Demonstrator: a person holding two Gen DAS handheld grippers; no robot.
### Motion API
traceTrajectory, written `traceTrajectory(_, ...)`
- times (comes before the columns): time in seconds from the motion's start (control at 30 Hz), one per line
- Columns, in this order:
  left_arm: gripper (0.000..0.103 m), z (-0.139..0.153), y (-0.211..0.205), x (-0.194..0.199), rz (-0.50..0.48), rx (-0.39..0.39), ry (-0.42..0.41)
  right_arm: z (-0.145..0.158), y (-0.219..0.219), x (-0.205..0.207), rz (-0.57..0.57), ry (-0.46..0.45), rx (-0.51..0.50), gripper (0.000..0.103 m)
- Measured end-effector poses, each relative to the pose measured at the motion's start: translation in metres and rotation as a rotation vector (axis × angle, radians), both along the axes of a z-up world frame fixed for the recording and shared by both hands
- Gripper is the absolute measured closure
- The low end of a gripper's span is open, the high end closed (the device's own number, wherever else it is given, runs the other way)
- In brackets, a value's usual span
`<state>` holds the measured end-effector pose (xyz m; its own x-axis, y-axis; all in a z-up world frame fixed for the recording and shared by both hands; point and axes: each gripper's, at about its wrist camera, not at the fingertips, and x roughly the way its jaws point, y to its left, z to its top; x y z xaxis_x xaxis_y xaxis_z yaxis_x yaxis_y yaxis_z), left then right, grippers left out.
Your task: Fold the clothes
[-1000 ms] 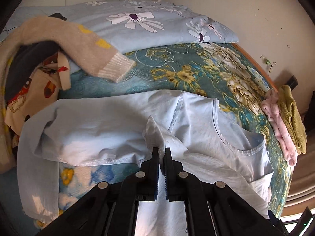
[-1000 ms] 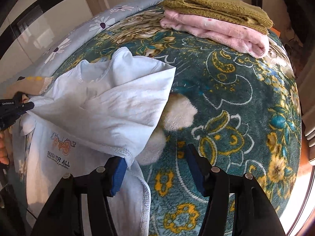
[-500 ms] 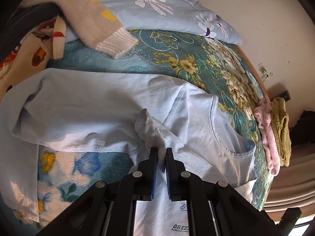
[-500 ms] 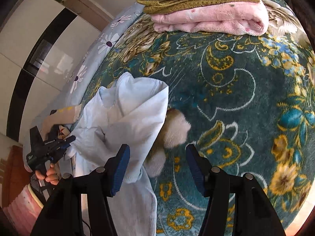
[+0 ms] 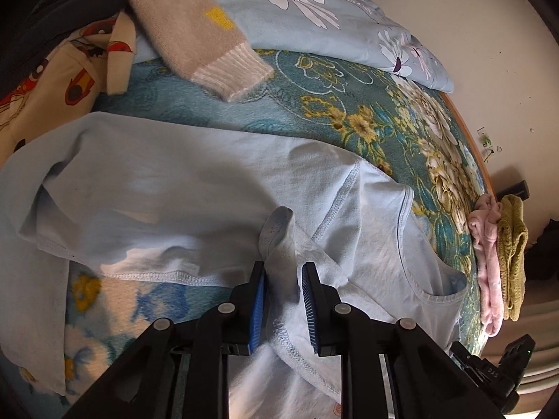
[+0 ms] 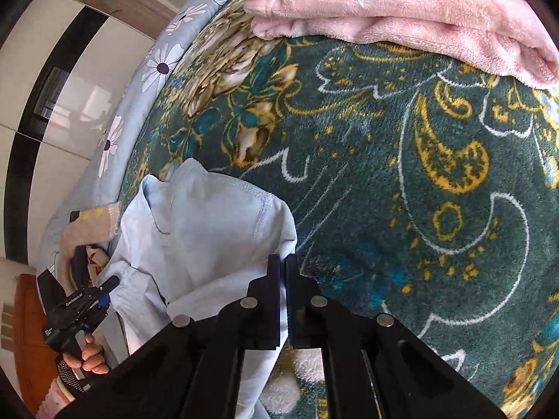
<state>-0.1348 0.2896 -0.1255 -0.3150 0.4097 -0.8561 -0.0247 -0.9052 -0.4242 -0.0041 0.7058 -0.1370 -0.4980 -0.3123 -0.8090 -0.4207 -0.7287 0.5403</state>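
Observation:
A light blue T-shirt (image 5: 174, 192) lies spread on the teal flowered blanket (image 5: 349, 104), with its neck opening to the right. My left gripper (image 5: 283, 279) stands open, and a raised fold of the shirt sits loosely between its blue pads. In the right wrist view the same shirt (image 6: 209, 237) is bunched at the left. My right gripper (image 6: 283, 265) is shut on the shirt's stitched edge. The left gripper (image 6: 104, 286) also shows there, held by a hand (image 6: 87, 352) at the shirt's far side.
A folded pink and olive stack (image 6: 384, 10) sits on the blanket (image 6: 419, 174) beyond my right gripper. A beige sweater sleeve (image 5: 209, 45) and a cartoon-print garment (image 5: 52, 80) are heaped at the left. A flowered quilt (image 5: 314, 17) lies behind; a wardrobe (image 6: 52, 87) stands beyond.
My left gripper has opened and let go of the fold it pinched. My right gripper moved in to the shirt's edge and shut on it.

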Motion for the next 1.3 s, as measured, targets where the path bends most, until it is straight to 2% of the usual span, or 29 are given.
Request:
traceTrajectory(0.1,0.098,0.023,0.010,0.000,-0.052,0.021,0.093,0.020,0.016,0.001,-0.037,0.056,0.029,0.101)
traceTrajectory(0.17,0.098,0.034,0.017,-0.004,-0.071,0.008,0.141,0.033,0.032,-0.002,-0.071,0.080,0.062,0.102)
traceTrajectory(0.23,0.098,0.043,0.025,-0.010,-0.088,-0.011,0.186,0.031,0.038,-0.007,-0.073,0.064,0.091,0.101)
traceTrajectory(0.37,0.098,0.028,0.028,-0.023,-0.073,-0.083,0.157,0.015,0.041,-0.019,-0.059,0.001,0.132,0.101)
traceTrajectory(0.47,0.098,0.012,0.025,-0.027,-0.052,-0.117,0.108,0.001,0.048,-0.012,-0.098,-0.011,0.082,0.102)
traceTrajectory(0.57,0.098,0.020,0.027,-0.019,-0.067,-0.122,0.155,0.003,0.046,-0.010,-0.087,-0.009,0.105,0.102)
traceTrajectory(0.67,0.098,0.054,0.025,-0.006,-0.050,-0.013,0.240,0.011,0.039,-0.009,-0.071,0.006,0.157,0.101)
traceTrajectory(0.73,0.098,0.071,0.031,-0.001,-0.090,0.000,0.304,0.013,0.037,-0.006,-0.078,0.008,0.174,0.101)
traceTrajectory(0.8,0.098,0.065,0.036,-0.007,-0.116,-0.048,0.286,0.011,0.037,-0.004,-0.097,-0.003,0.168,0.101)
traceTrajectory(0.87,0.098,0.040,0.037,-0.020,-0.120,-0.149,0.209,0.008,0.038,-0.001,-0.121,-0.016,0.146,0.101)
traceTrajectory(0.9,0.098,0.027,0.035,-0.025,-0.113,-0.171,0.155,0.007,0.038,-0.001,-0.127,-0.022,0.144,0.101)
traceTrajectory(1.0,0.094,0.010,0.026,-0.030,-0.097,-0.159,0.071,0.014,0.039,0.002,-0.143,-0.021,0.155,0.101)
traceTrajectory(1.07,0.086,0.016,0.024,-0.030,-0.110,-0.133,0.064,0.023,0.042,0.006,-0.156,-0.008,0.160,0.099)
traceTrajectory(1.1,0.071,0.023,0.019,-0.027,-0.115,-0.107,0.066,0.030,0.044,0.010,-0.163,0.002,0.157,0.095)
traceTrajectory(1.13,0.057,0.030,0.015,-0.024,-0.118,-0.079,0.069,0.037,0.046,0.014,-0.171,0.009,0.159,0.079)
traceTrajectory(1.17,0.054,0.037,0.010,-0.022,-0.122,-0.050,0.073,0.045,0.046,0.020,-0.179,0.021,0.161,0.067)
traceTrajectory(1.27,0.050,0.063,-0.020,-0.001,-0.109,-0.011,0.104,0.070,0.039,0.048,-0.205,0.095,0.143,0.066)
traceTrajectory(1.3,0.048,0.068,-0.034,0.007,-0.098,-0.029,0.112,0.074,0.032,0.061,-0.213,0.112,0.128,0.066)
